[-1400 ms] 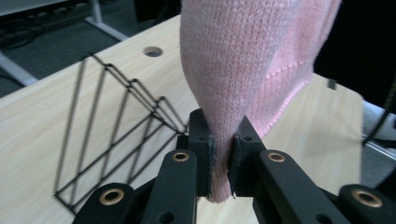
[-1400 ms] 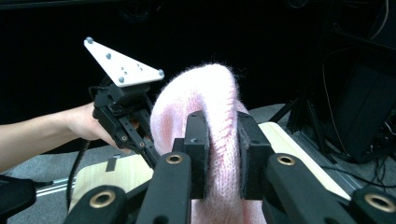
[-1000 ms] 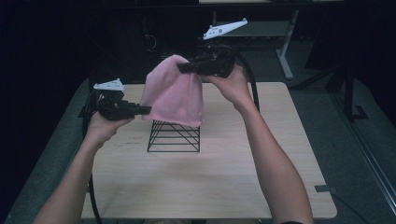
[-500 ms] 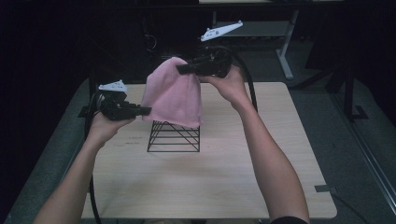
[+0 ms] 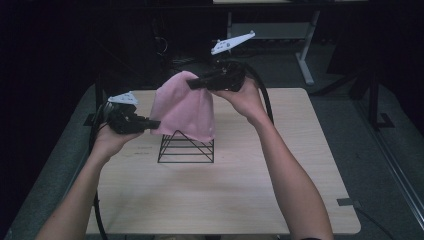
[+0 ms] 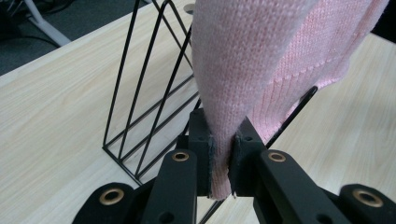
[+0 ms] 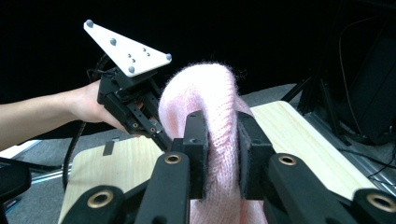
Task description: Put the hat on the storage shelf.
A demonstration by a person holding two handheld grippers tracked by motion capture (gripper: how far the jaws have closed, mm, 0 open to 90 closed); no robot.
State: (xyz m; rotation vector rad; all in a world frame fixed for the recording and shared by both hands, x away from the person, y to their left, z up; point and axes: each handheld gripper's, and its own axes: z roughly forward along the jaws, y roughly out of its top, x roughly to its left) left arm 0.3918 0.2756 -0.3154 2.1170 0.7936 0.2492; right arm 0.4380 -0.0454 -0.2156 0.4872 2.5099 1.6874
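A pink knitted cloth (image 5: 185, 111) hangs in the air over a black wire rack (image 5: 186, 147) in the middle of the wooden table (image 5: 225, 190). My left gripper (image 5: 152, 123) is shut on the cloth's lower left edge. In the left gripper view the cloth (image 6: 261, 60) is pinched between the pads, with the rack (image 6: 144, 98) just behind. My right gripper (image 5: 192, 84) is shut on the cloth's top fold, held high. In the right gripper view the cloth (image 7: 205, 98) bulges between the jaws, and the left gripper (image 7: 161, 137) shows beyond it.
The table's far edge meets a dark floor, where a white desk leg (image 5: 305, 55) stands at the back right. A strip of tape (image 5: 346, 202) sits at the table's right front edge. Cables trail from both grippers.
Both grippers have held the cloth throughout. The right gripper and the cloth's top have shifted slightly left and up; the left hand has barely moved.
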